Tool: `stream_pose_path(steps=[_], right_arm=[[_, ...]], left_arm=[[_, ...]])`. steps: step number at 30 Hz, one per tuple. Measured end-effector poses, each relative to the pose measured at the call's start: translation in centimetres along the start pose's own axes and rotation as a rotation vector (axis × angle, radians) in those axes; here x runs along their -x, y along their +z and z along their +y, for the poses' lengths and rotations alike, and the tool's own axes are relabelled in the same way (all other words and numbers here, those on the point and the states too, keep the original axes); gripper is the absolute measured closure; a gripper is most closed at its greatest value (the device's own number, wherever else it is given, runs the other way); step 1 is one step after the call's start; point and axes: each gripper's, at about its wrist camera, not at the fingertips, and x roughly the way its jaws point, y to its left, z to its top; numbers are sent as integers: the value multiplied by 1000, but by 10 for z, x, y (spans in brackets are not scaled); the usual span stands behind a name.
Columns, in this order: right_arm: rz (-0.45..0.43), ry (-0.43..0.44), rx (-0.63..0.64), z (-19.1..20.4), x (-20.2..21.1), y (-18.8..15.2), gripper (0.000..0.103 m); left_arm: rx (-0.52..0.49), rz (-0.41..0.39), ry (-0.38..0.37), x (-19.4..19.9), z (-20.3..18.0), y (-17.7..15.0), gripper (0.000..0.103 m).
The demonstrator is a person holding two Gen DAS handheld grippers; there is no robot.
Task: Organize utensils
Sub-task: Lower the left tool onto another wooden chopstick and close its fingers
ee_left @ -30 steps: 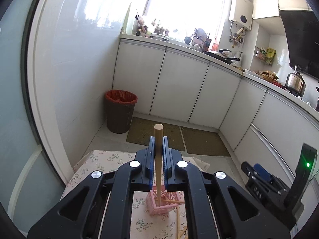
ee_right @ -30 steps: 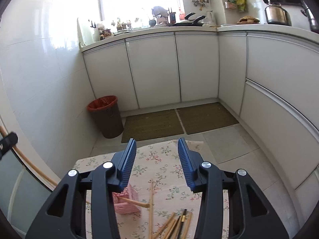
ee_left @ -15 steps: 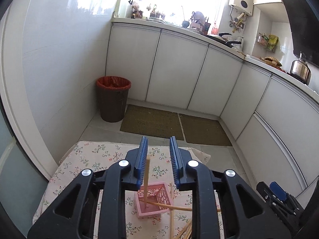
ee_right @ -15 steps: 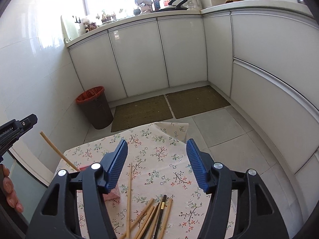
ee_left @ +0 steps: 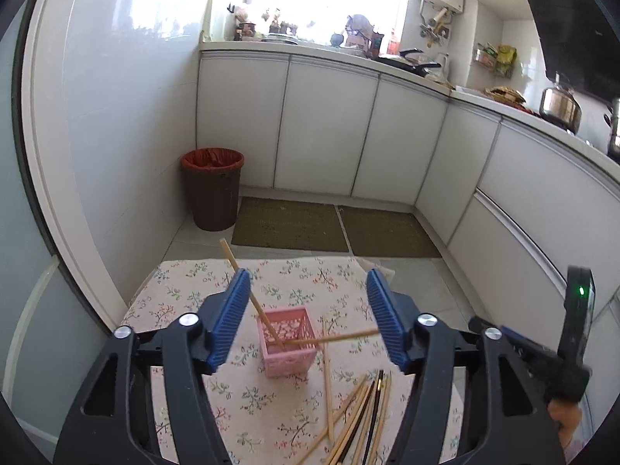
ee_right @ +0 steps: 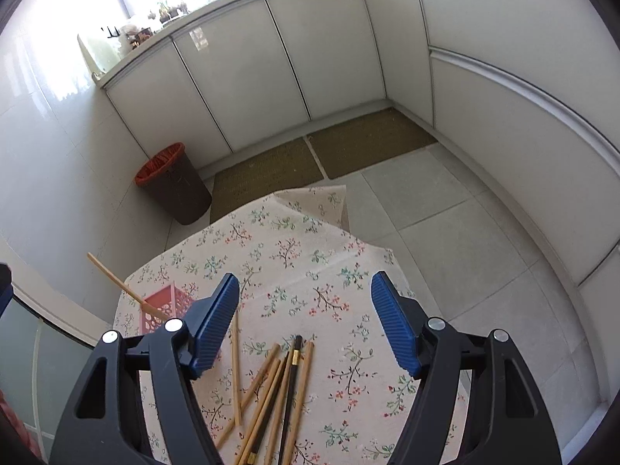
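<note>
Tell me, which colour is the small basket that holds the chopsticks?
Pink. The basket shows best in the left wrist view.

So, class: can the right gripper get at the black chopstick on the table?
Probably yes: the right gripper is open just above the black chopstick, which lies uncovered among wooden chopsticks crowding close beside it.

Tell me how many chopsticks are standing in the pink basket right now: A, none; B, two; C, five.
B: the pink basket holds two chopsticks, one leaning up to the left, the other slanting out to the right.
</note>
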Motion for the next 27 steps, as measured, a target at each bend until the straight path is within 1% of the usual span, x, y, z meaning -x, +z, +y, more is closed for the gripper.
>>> stream_pose_path(steps=[1, 2, 6, 7, 9, 11, 12, 13, 14, 16, 18, 20, 22, 23, 25, 27], right_arm=[[17, -8, -4, -3, -2, -2, 33], [30, -14, -9, -6, -3, -3, 33], [70, -21, -16, -15, -3, -9, 33], [76, -22, -25, -18, -2, -10, 33], [88, -15, -48, -27, -1, -11, 32], [113, -12, -78, -35, -4, -12, 31], [128, -9, -93, -40, -6, -13, 31], [144, -6, -106, -45, -8, -14, 31], [158, -5, -117, -49, -11, -14, 31], [171, -5, -132, -56, -13, -14, 31], [171, -13, -140, -63, -13, -14, 31], [172, -23, -141, -70, -13, -13, 31], [178, -35, -147, -79, -14, -13, 31], [183, -40, -155, -85, -15, -12, 31], [191, -47, -184, -97, -17, -11, 31], [196, -42, -217, -110, -17, -9, 31]], left_arm=[[-30, 37, 0, -2, -6, -11, 31], [-56, 75, 5, -6, -10, -20, 31], [-146, 276, -3, -39, -28, -65, 31], [-169, 328, 6, -49, -32, -77, 33], [-177, 406, 9, -67, -37, -92, 36], [-169, 453, 2, -80, -38, -105, 37], [-175, 472, 7, -86, -40, -111, 41], [-188, 486, 9, -89, -42, -120, 48], [-205, 497, 4, -94, -46, -125, 52], [-242, 502, -3, -101, -57, -132, 63], [-309, 492, 8, -109, -73, -136, 69], [-377, 491, 26, -119, -87, -140, 72], [-410, 507, 21, -129, -98, -147, 72], [-418, 519, 12, -133, -102, -150, 72], [-428, 551, -31, -143, -112, -156, 72], [-432, 554, -54, -151, -120, -161, 72]])
